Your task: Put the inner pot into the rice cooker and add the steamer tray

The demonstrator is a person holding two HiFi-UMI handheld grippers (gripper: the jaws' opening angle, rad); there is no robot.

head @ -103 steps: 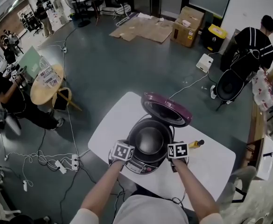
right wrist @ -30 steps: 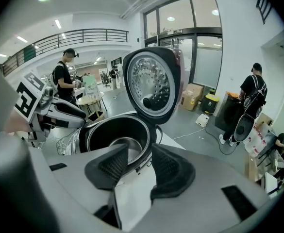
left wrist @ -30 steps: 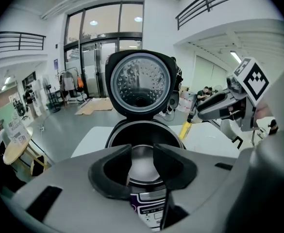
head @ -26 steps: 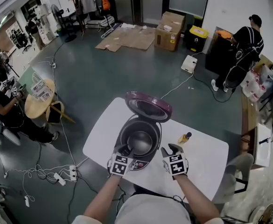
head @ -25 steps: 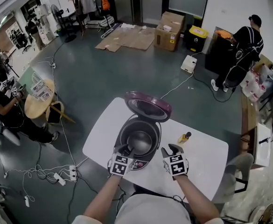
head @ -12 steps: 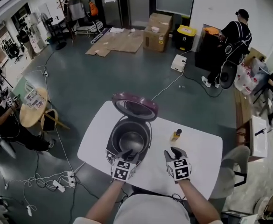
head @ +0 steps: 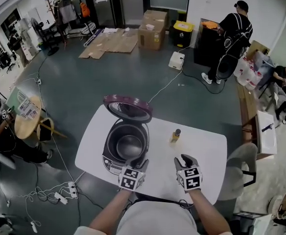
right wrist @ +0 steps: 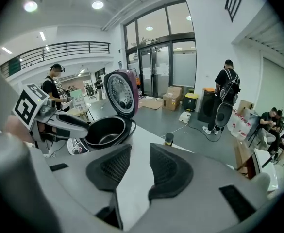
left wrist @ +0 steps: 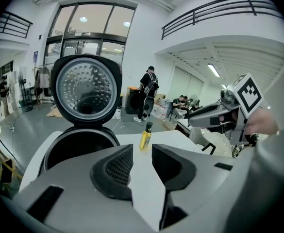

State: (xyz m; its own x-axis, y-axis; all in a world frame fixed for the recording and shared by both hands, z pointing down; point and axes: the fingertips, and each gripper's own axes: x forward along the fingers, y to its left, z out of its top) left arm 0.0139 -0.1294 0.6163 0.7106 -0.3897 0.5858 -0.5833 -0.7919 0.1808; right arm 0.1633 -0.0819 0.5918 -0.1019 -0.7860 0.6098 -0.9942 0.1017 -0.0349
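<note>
Both grippers have backed off the rice cooker (head: pixel 114 156) toward the person since a second ago. The left gripper (left wrist: pixel 142 162) was over the front rim and now sits at the cooker's 6 o'clock, tips just at the control panel edge. The right gripper (right wrist: pixel 140 165) hangs over bare table (head: pixel 207 153), at about 5 o'clock from the yellow bottle (head: pixel 174 136).

Jaws on both have just been closing a bit. They're still parted, with a clear gap and only tabletop visible between the pads, so neither is gripping anything.

Inner pot (head: pixel 129 144): looks seated in the cooker body, dark wall with a shiny bottom, rim level with the housing as far as I can tell. The lid (head: pixel 127 108) is hinged up at the cooker's 12 o'clock, perforated inner plate facing us. The bottle stands at the cooker's 3 o'clock, well clear.

Step read: pot placement looks done and released, and we're in the gap before the steamer tray. The tray is not in any view. It's not on the table and not in either gripper view, so I can't say where it is.

Next move, my call:
- locate the tray, probably off this table
- open the jaws wider and take it by the rim, likely one gripper per side
- carry it level and come in from 6 o'clock, under the raised lid
- seat it flat on the pot rim before letting go
</note>
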